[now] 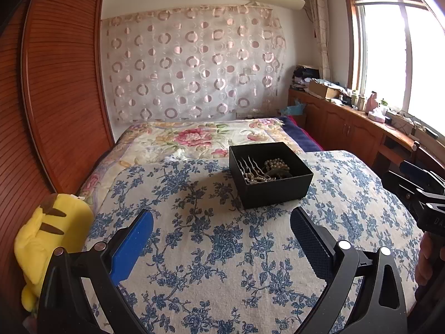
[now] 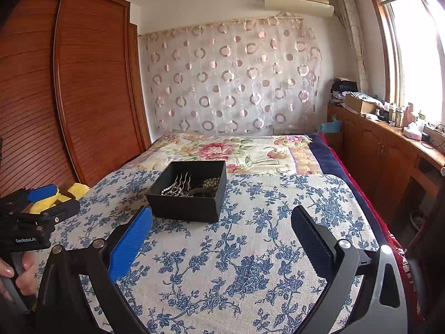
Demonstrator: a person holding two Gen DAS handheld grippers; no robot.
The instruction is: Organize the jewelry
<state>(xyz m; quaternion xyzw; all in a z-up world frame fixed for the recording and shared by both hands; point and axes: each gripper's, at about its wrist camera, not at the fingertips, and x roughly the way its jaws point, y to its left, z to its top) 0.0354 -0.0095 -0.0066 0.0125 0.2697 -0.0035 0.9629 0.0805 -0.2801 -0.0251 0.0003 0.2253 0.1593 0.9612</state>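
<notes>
A black open box (image 1: pixel 274 188) (image 2: pixel 185 207) sits on a blue-flowered cloth (image 1: pixel 211 250) (image 2: pixel 250 264) spread over the bed. Inside lie a pearl strand (image 1: pixel 256 179) (image 2: pixel 169 190), a metal hair comb (image 1: pixel 250 164) (image 2: pixel 182 181) and a beaded bracelet (image 1: pixel 276 164) (image 2: pixel 211 183). My left gripper (image 1: pixel 222 217) stands open, low over the cloth and short of the box, with nothing between its fingers. My right gripper (image 2: pixel 221 213) is also open and empty, with its blue pad (image 2: pixel 130 245) near the box's front left corner. In the right wrist view the left gripper (image 2: pixel 41 203) shows at the far left.
A yellow plush toy (image 1: pixel 52 239) (image 2: pixel 69 192) lies at the cloth's left edge by a wooden slatted wardrobe (image 1: pixel 64 83) (image 2: pixel 83 83). A floral quilt (image 1: pixel 200 139) (image 2: pixel 222 150) covers the bed beyond. A cluttered wooden cabinet (image 1: pixel 347 119) (image 2: pixel 383 144) runs under the window at right.
</notes>
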